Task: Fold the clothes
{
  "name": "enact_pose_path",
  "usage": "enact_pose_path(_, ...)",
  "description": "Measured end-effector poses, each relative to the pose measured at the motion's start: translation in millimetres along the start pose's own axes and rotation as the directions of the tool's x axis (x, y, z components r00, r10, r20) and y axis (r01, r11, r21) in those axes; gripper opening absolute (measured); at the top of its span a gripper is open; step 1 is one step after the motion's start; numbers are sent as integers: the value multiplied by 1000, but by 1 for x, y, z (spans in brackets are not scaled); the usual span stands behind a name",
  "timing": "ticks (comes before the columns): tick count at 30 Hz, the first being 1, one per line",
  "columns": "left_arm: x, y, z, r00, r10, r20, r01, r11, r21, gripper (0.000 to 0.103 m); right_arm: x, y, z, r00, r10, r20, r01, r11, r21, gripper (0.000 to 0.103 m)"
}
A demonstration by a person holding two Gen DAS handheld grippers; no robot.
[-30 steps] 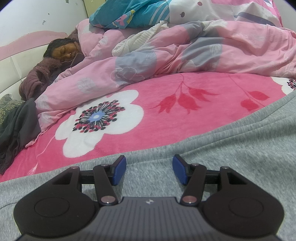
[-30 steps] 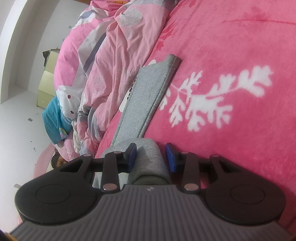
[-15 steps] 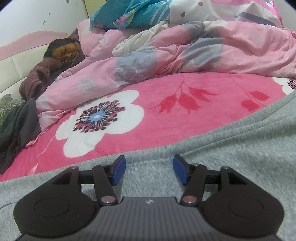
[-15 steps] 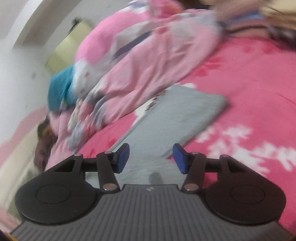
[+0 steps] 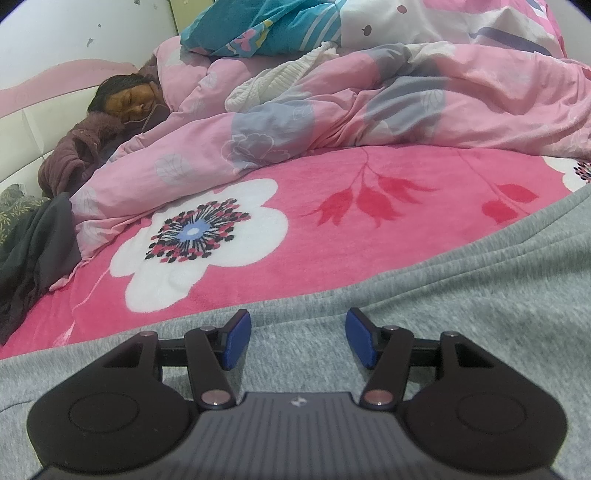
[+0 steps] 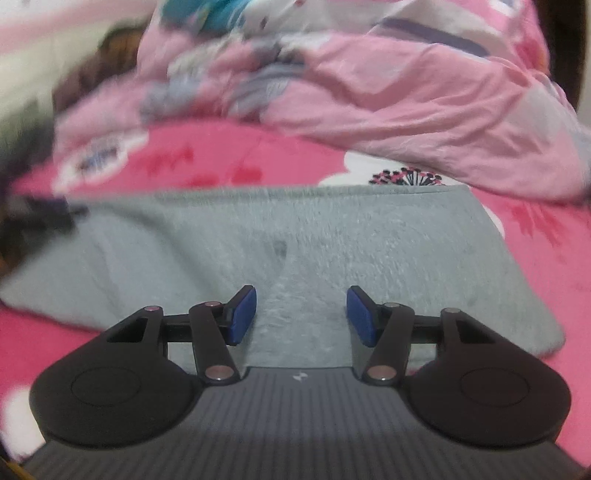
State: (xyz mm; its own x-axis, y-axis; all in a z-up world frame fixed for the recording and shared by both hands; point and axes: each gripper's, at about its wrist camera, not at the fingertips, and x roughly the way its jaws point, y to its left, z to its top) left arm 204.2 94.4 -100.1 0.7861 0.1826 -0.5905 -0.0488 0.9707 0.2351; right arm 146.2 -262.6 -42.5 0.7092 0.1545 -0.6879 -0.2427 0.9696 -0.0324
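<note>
A grey knit garment (image 5: 461, 306) lies flat on the pink flowered bed cover (image 5: 332, 229). In the left wrist view my left gripper (image 5: 297, 341) hovers over the garment's near part, open, with nothing between its blue pads. In the blurred right wrist view the same grey garment (image 6: 295, 243) shows as a folded band across the bed, its right end squared off. My right gripper (image 6: 301, 315) is open above its near edge and holds nothing.
A pink quilt (image 5: 369, 122) is heaped along the far side of the bed. A person (image 5: 122, 107) lies under it at the far left by the white headboard. Dark cloth (image 5: 29, 251) lies at the left edge. A teal pillow (image 5: 258, 26) rests behind.
My right gripper was shut on a bunch of the grey garment, then let go, opened and swung round to face the folded garment. My left gripper has stayed still.
</note>
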Motion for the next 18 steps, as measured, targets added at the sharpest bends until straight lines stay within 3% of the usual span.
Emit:
enact_pose_path(2, 0, 0, 0, 1000, -1, 1, 1, 1000, -1, 59, 4, 3, 1, 999, -41, -17, 40, 997, -71, 15)
enact_pose_path(3, 0, 0, 0, 1000, -1, 1, 1, 1000, -1, 59, 5, 4, 2, 998, -61, -21, 58, 993, -100, 8)
enact_pose_path(10, 1, 0, 0, 1000, -1, 2, 1, 1000, -2, 59, -14, -9, 31, 982, -161, 102, 176, 971, -161, 4)
enact_pose_path(18, 1, 1, 0, 1000, -3, 3, 3, 1000, -12, 61, 8, -25, 75, 979, -182, 97, 198, 958, -208, 3)
